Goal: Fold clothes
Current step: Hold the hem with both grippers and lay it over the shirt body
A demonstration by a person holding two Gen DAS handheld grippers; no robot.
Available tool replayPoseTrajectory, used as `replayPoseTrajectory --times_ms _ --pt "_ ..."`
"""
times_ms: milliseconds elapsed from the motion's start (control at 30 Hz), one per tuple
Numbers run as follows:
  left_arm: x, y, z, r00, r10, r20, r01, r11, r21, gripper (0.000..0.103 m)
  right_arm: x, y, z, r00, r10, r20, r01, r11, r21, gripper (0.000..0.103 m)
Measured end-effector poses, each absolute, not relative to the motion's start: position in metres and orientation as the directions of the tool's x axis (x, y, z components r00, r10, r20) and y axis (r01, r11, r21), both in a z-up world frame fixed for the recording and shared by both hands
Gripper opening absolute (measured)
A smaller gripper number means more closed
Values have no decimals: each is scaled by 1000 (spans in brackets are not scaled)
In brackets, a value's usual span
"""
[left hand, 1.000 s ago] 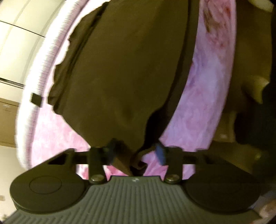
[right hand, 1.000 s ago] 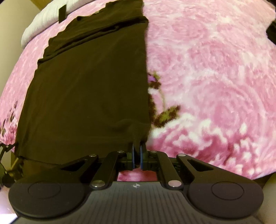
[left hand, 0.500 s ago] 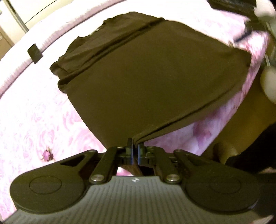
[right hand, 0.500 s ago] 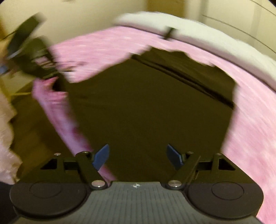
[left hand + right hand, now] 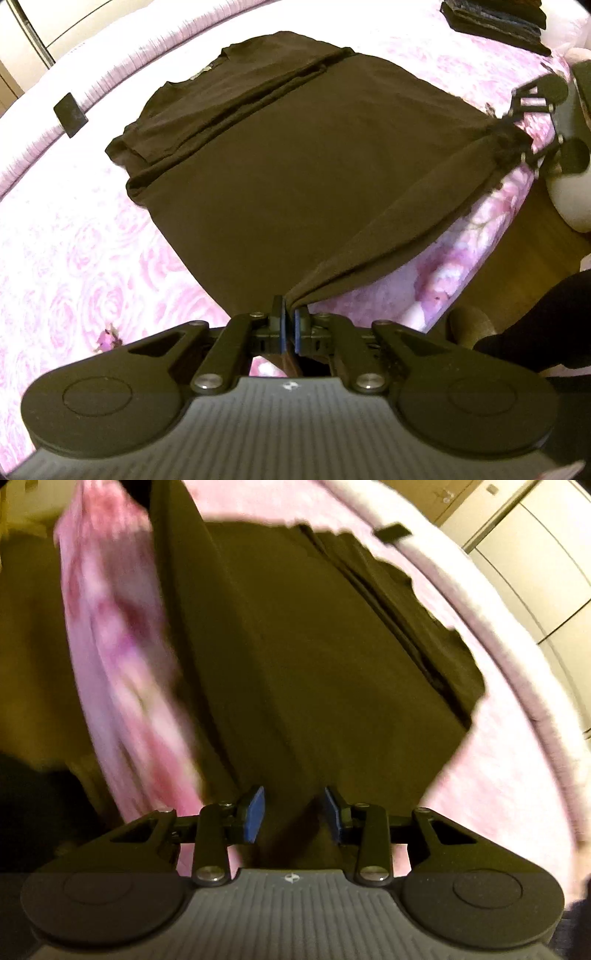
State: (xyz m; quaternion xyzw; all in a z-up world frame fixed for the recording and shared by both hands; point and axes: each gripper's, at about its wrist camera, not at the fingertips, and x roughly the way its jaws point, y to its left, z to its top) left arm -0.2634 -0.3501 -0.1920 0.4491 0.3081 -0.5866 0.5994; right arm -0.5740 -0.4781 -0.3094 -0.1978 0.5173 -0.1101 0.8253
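A dark brown T-shirt [image 5: 295, 162] lies on the pink floral bedspread [image 5: 74, 243], sleeves folded in, collar at the far end. My left gripper [image 5: 289, 325] is shut on the shirt's near hem corner, lifted a little off the bed. My right gripper [image 5: 517, 136] shows at the far right of the left wrist view, at the other hem corner. In the right wrist view the right gripper [image 5: 293, 814] has its blue pads [image 5: 254, 814] apart with shirt [image 5: 314, 672] fabric between them, closing around the hem.
A stack of folded dark clothes [image 5: 495, 18] lies at the bed's far right. A small black tag [image 5: 70, 114] sits on the white bed border. The bed edge and wooden floor [image 5: 524, 236] are to the right. Cupboard doors [image 5: 535, 568] stand behind.
My left gripper closed on the hem corner and stayed shut on it. My right gripper let go, opened wide, swung round to the other hem corner, and its jaws have narrowed around the fabric.
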Motion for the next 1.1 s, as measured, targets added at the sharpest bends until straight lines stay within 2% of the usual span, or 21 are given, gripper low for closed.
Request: replayPoseTrajectory --times_ms 200,333,433,567,600,800,867,967,1000,1033,1100 --pt "-262 -352 -192 128 -424 -896 981 -77 177 3 -599 -498 -307 404 -415 -815 -6 890 -456 40" --pt "-264 -353 -195 146 -415 -898 975 -90 201 3 -602 -487 -293 445 -383 -810 24 909 -417 56" --pt "-267 -352 -202 152 -402 -903 973 -97 208 3 -607 -472 -293 456 -336 -824 -45 916 -398 59" --pt "-269 -351 -209 165 -391 -905 971 -97 219 3 -614 -458 -320 407 -368 -836 -193 860 -472 55" --pt "-269 -351 -211 169 -390 -905 970 -97 223 3 -616 -459 -328 395 -390 -832 -215 841 -496 50" --pt "-271 -347 -219 191 -388 -902 965 -95 245 3 -610 -465 -339 449 -423 -787 -239 791 -562 48" --pt "-273 -345 -223 199 -383 -902 963 -96 253 3 -609 -464 -343 470 -417 -778 -255 779 -572 45" --pt "-278 -340 -227 214 -372 -903 955 -114 273 3 -607 -464 -348 491 -403 -773 -259 779 -571 33" --pt "-280 -338 -227 219 -369 -903 951 -125 282 3 -608 -465 -346 488 -400 -776 -253 786 -565 25" --pt "-282 -336 -225 225 -368 -902 947 -135 291 3 -609 -467 -345 486 -397 -779 -246 793 -558 0" --pt "-287 -331 -219 232 -365 -902 939 -157 305 3 -612 -475 -333 483 -401 -778 -199 815 -544 0"
